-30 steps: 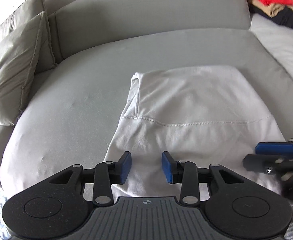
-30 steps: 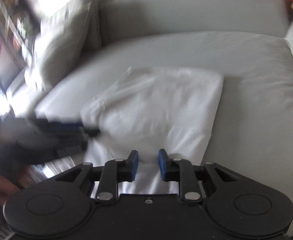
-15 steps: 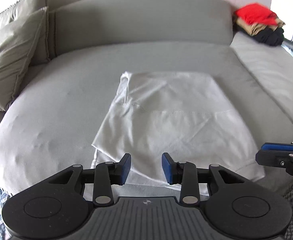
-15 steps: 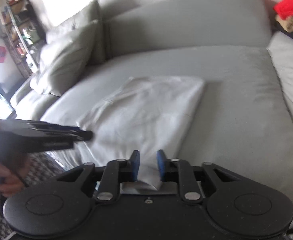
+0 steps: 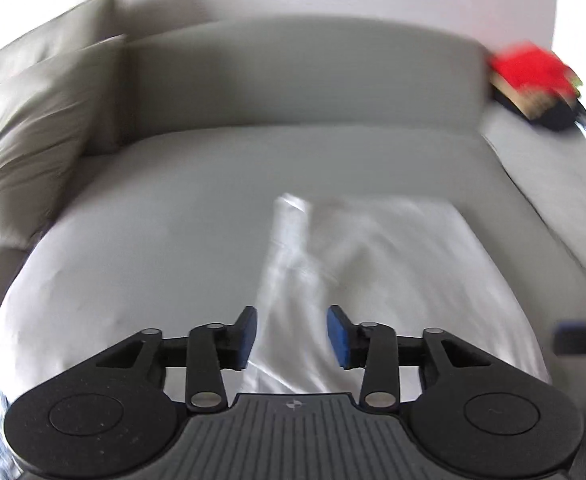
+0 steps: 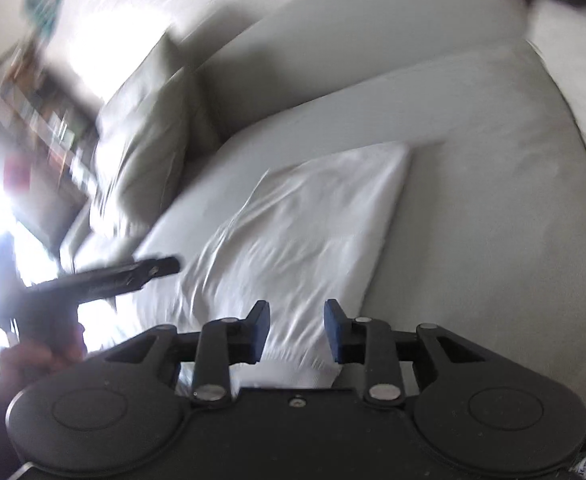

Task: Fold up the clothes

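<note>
Our left gripper (image 5: 291, 336) has its blue pads spread apart with nothing between them, poised over the near left edge of the folded white garment (image 5: 389, 280), and our right gripper (image 6: 297, 330) is likewise released and empty above the garment's near end. The garment lies flat on the grey sofa seat (image 5: 153, 216), toward its near edge. Beyond it sit beige cushions (image 5: 33, 128) at far left and a blurred pile of clothes (image 5: 533, 80), red on top, at far right.

Red clothes pile (image 5: 531, 70) motion-blurred; shelf (image 6: 33, 120) smeared; white garment (image 5: 373, 280) folds indistinct.
</note>
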Available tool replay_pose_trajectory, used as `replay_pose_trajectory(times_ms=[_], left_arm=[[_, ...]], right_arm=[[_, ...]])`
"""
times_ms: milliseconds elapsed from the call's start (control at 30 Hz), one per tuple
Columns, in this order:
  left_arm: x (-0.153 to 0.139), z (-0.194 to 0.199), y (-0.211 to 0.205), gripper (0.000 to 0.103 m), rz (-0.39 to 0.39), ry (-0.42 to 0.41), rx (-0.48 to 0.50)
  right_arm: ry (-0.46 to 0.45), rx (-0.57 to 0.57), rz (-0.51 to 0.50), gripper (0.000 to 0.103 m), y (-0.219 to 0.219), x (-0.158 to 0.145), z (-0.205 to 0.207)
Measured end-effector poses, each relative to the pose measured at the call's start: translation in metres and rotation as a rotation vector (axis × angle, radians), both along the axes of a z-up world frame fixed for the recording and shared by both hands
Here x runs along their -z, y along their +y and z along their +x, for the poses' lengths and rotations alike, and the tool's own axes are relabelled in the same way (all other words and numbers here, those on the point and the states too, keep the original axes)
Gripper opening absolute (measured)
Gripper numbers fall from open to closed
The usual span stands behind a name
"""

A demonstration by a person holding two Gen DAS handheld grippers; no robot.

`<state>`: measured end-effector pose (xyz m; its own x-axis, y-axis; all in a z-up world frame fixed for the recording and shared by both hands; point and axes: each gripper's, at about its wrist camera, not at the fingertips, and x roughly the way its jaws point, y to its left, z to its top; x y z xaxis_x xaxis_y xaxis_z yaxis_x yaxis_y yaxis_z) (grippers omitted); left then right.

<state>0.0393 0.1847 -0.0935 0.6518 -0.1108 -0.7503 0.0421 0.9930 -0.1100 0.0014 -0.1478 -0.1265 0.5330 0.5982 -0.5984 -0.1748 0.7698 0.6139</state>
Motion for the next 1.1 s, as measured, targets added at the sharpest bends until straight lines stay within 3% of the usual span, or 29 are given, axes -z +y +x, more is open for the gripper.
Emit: replay_pose_trajectory(times_ms=[100, 167, 233, 467, 600, 700, 833, 933, 1100], left_arm=[[-0.002, 0.013, 0.028, 0.045, -0.088, -0.01, -0.112], [-0.002, 0.021, 0.044, 0.046, -0.144, -0.005, -0.173], [0.003, 0.026, 0.053, 0.047, -0.191, 0.03, -0.194], [0.013, 0.041, 0.061, 0.052, -0.272, 0.13, -0.206], [0.024, 0.057, 0.058, 0.061, -0.332, 0.185, -0.157], [0.032, 0.068, 0.058, 0.064, -0.388, 0.233, -0.102], [0.039, 0.077, 0.058, 0.061, -0.433, 0.299, -0.019], [0.04, 0.079, 0.053, 0.061, -0.441, 0.337, 0.058], [0.054, 0.098, 0.053, 0.057, -0.515, 0.351, 0.066]], right_arm=[[0.034, 0.052, 0.082, 0.041, -0.015, 0.002, 0.009], [0.057, 0.086, 0.136, 0.055, -0.026, 0.004, 0.014], [0.082, 0.114, 0.191, 0.057, -0.033, 0.013, 0.019], [0.133, 0.126, 0.275, 0.057, -0.037, 0.025, 0.032], [0.168, 0.116, 0.29, 0.055, -0.031, 0.029, 0.039], [0.192, 0.111, 0.286, 0.048, -0.028, 0.032, 0.046], [0.246, 0.113, 0.308, 0.036, -0.033, 0.037, 0.055], [0.279, 0.097, 0.323, 0.035, -0.036, 0.04, 0.062], [0.284, 0.126, 0.325, 0.033, -0.031, 0.049, 0.081]])
